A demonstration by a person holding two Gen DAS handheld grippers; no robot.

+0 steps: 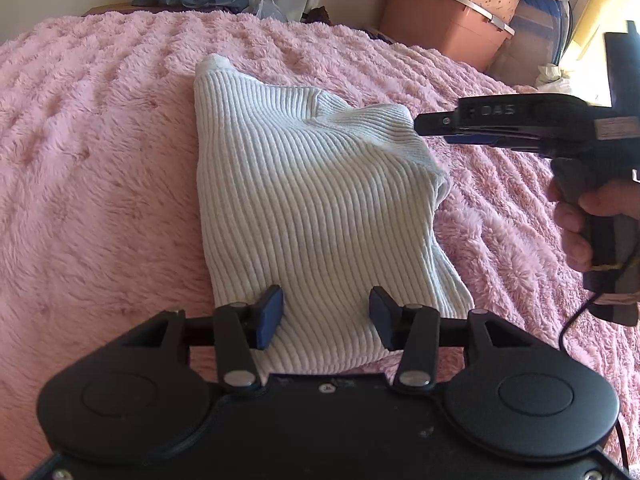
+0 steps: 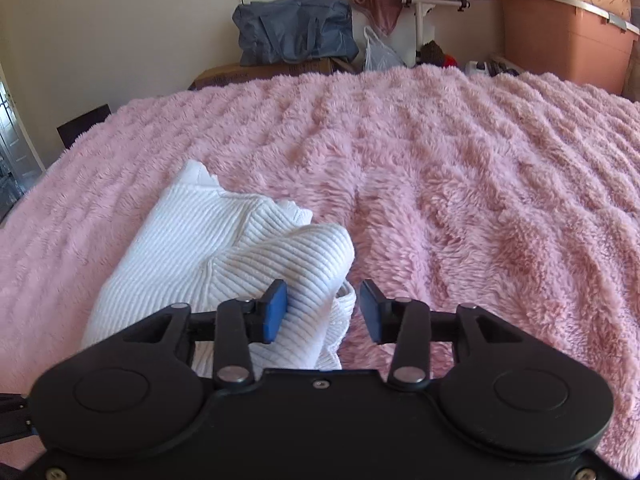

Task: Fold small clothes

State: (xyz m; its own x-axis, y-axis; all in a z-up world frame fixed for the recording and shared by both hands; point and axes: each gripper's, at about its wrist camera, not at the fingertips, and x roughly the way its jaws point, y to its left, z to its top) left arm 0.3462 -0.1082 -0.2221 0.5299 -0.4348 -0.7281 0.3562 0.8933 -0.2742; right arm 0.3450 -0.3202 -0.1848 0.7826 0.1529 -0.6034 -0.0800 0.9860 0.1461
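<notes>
A white ribbed knit garment lies folded on the pink fluffy blanket. My left gripper is open, its blue pads straddling the garment's near edge without closing on it. In the left wrist view my right gripper reaches in from the right, its fingertips at the garment's raised far right corner. In the right wrist view the right gripper is open, the garment under its left finger, with a fold of cloth between the jaws.
Beyond the bed's far edge stand a blue bag, a cardboard box, a plastic bag, a white stand and a pink storage bin. Pink blanket spreads right of the garment.
</notes>
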